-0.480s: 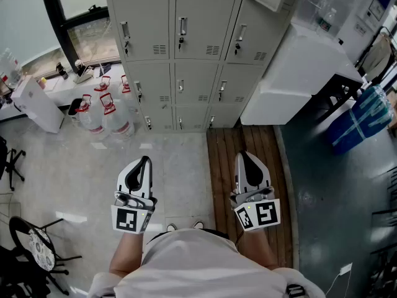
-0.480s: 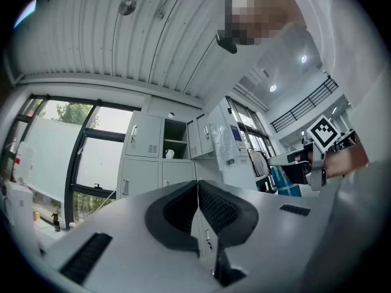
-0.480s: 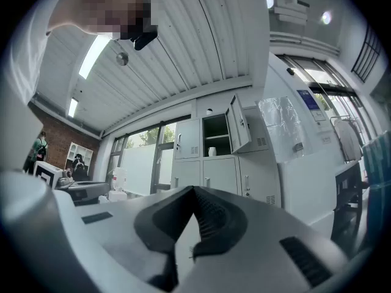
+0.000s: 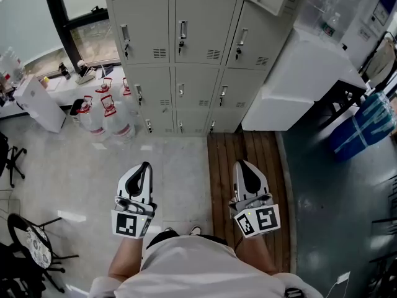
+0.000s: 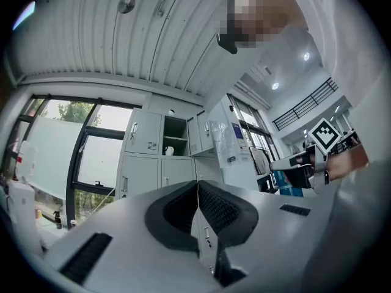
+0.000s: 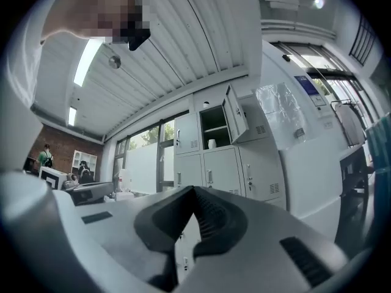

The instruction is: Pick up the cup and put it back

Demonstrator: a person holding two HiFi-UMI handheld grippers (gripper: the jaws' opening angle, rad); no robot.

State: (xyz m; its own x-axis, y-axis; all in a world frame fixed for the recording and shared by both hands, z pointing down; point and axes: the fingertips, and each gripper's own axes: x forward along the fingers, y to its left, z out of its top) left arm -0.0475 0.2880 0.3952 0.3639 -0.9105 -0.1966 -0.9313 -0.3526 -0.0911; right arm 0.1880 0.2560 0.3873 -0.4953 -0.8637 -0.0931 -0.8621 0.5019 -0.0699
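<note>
A small white cup [image 5: 169,151] stands on the shelf of an open upper locker compartment, also seen as the cup [image 6: 211,143] beside its swung-out door [image 6: 235,119]. It is far ahead of both grippers. My left gripper [image 4: 146,165] and right gripper [image 4: 239,164] are held at waist height, side by side, pointing toward the grey lockers [image 4: 180,54]. The left gripper [image 5: 197,185] has its jaws pressed together with nothing between them. The right gripper [image 6: 194,191] is likewise shut and empty. In the head view the cup does not show.
Water jugs [image 4: 102,117] stand on the floor left of the lockers. A white cabinet [image 4: 298,79] juts out at the right, with a blue bin [image 4: 366,126] beyond it. A wooden floor strip [image 4: 248,148] runs under the right gripper. A chair [image 4: 31,247] stands at lower left.
The head view has shifted slightly, and both grippers sit a little lower in it. Their jaws stay shut and empty.
</note>
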